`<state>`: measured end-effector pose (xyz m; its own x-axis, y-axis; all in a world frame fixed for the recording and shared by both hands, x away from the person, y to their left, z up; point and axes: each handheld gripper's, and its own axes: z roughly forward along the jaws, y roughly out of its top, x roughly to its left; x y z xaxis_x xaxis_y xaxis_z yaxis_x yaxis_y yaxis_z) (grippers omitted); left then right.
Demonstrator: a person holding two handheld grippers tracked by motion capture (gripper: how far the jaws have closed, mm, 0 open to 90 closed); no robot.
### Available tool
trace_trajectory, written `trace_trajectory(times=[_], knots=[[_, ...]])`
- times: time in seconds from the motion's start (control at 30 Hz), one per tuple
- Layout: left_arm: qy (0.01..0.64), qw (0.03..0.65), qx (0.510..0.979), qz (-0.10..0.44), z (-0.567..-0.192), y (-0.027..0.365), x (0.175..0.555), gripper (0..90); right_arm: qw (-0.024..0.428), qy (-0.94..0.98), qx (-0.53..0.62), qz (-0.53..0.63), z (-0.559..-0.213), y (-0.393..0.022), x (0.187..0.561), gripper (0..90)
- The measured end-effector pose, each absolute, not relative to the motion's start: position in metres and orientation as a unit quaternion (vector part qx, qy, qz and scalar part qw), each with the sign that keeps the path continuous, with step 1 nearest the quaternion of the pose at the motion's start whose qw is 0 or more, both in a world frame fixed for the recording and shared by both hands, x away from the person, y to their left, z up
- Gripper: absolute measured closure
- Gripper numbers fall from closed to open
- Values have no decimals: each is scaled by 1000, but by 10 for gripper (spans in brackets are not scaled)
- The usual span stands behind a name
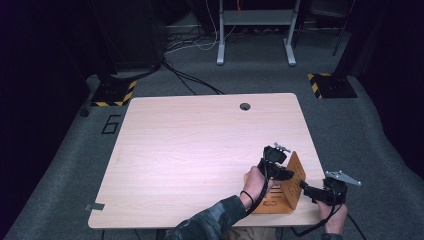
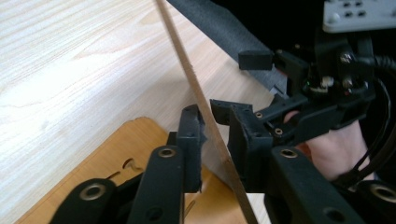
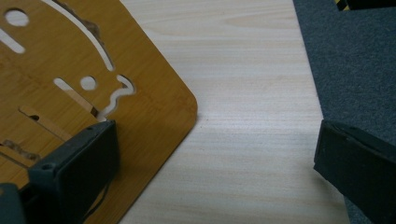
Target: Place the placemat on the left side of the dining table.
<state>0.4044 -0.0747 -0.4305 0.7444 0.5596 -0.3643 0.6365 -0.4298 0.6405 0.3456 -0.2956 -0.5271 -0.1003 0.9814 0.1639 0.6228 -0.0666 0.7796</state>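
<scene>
Bamboo stand (image 1: 285, 192) at the near right corner of the pale wooden table (image 1: 200, 150), one slotted panel (image 1: 296, 172) raised on edge above a flat base panel (image 3: 70, 84). Left gripper (image 1: 282, 172) reaching in from the left over the base, jaws drawn close around the thin upright panel (image 2: 205, 121), left pad against its face, right pad just beside the other face; firm pressing on both sides impossible to tell. Right gripper (image 1: 312, 192) just right of the stand, near the table's right edge, jaws spread wide with nothing held, one jaw resting over the base panel's rounded corner, the other above bare tabletop beside grey carpet (image 3: 355, 60)
</scene>
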Motion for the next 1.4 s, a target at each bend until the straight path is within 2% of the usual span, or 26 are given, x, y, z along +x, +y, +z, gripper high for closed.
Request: trace_trajectory(times=[0.37,0.77,1.4], knots=[[369,430,821,-77,-427,-79,406,858,268,596,624,428,-524,-305,333,0],[368,454,809,-62,-408,-69,413,857,279,609,618,412,-525,-299,334,0],[393,470,789,-40,-395,-25,432,858,270,647,616,359,-526,-290,344,0]])
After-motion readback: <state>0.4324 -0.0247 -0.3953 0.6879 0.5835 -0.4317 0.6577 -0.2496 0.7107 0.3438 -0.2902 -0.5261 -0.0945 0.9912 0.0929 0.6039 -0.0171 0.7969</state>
